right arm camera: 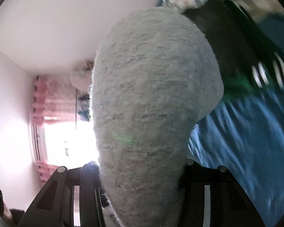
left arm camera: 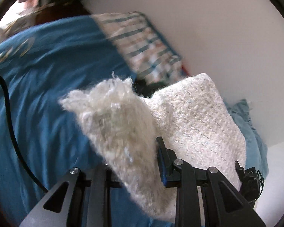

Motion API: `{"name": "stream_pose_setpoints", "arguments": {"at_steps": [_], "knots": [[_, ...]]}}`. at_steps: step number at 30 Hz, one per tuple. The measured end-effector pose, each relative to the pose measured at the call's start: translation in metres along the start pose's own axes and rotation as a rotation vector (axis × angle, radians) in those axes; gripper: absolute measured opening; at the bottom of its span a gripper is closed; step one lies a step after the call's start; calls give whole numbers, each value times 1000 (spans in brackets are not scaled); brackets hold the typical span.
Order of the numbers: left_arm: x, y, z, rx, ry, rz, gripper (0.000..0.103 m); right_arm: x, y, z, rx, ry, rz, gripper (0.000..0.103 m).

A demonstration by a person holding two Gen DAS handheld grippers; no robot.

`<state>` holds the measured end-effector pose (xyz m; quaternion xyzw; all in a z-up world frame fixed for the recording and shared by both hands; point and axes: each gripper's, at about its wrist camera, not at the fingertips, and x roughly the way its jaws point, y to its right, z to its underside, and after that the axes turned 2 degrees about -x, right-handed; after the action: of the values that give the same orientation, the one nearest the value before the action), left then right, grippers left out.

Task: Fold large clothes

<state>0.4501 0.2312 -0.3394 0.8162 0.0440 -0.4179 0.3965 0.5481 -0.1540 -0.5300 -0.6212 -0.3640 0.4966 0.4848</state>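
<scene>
A fluffy white knitted garment (left arm camera: 189,117) is held up in the air above a bed with a blue cover (left arm camera: 43,87). My left gripper (left arm camera: 136,162) is shut on a fuzzy edge of it; the cloth bulges up between the jaws and hides the left finger. In the right wrist view the same white garment (right arm camera: 149,98) fills the middle of the frame, backlit and grey. My right gripper (right arm camera: 142,185) is shut on it; the cloth covers both fingertips.
A striped, patterned pillow (left arm camera: 147,43) lies at the head of the bed by a white wall. A dark garment with white stripes (right arm camera: 236,43) lies on the blue cover (right arm camera: 246,141). A bright window with pink curtains (right arm camera: 53,124) is at the left. A black cable (left arm camera: 7,113) crosses the left view.
</scene>
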Motion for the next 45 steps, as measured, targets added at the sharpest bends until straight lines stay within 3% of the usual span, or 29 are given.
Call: {"name": "stream_pose_setpoints", "arguments": {"at_steps": [6, 10, 15, 17, 20, 23, 25, 27, 29, 31, 33, 35, 36, 38, 39, 43, 45], "knots": [[60, 40, -93, 29, 23, 74, 23, 27, -2, -110, 15, 106, -55, 49], [107, 57, -120, 91, 31, 58, 23, 44, 43, -176, 80, 126, -114, 49], [186, 35, -126, 89, -16, -23, 23, 66, 129, -248, 182, 87, -62, 49], [210, 18, -117, 61, -49, -50, 23, 72, 163, -263, 214, 63, -85, 49], [220, 4, -98, 61, -69, -38, 23, 73, 167, -284, 161, 2, -101, 49], [216, 5, -91, 75, -68, -51, 23, 79, 155, -299, 112, -87, -21, 57], [208, 9, -90, 96, -61, -92, 23, 79, 135, -299, 72, -121, 64, 63], [198, 17, -89, 150, -62, -144, 24, 74, 115, -294, 37, -124, 170, 77], [188, 29, -89, 232, -43, -228, 25, 65, 89, -282, -47, -104, 382, 86], [181, 40, -89, 319, -10, -295, 43, 56, 69, -270, -107, -58, 520, 86], [173, 52, -87, 396, 24, -352, 95, 47, 49, -251, -132, 3, 655, 86], [162, 67, -82, 483, 47, -407, 98, 44, 24, -227, -183, 68, 837, 87], [158, 72, -79, 513, 50, -429, 98, 44, 10, -208, -207, 96, 971, 87], [146, 85, -73, 575, 48, -453, 98, 42, 3, -190, -218, 121, 1071, 89], [138, 91, -70, 598, 43, -459, 98, 47, -12, -170, -243, 140, 1174, 91], [100, 114, -56, 665, 26, -453, 98, 46, -62, -108, -292, 189, 1301, 92], [74, 125, -49, 694, 16, -439, 98, 38, -96, -80, -304, 216, 1316, 93]]}}
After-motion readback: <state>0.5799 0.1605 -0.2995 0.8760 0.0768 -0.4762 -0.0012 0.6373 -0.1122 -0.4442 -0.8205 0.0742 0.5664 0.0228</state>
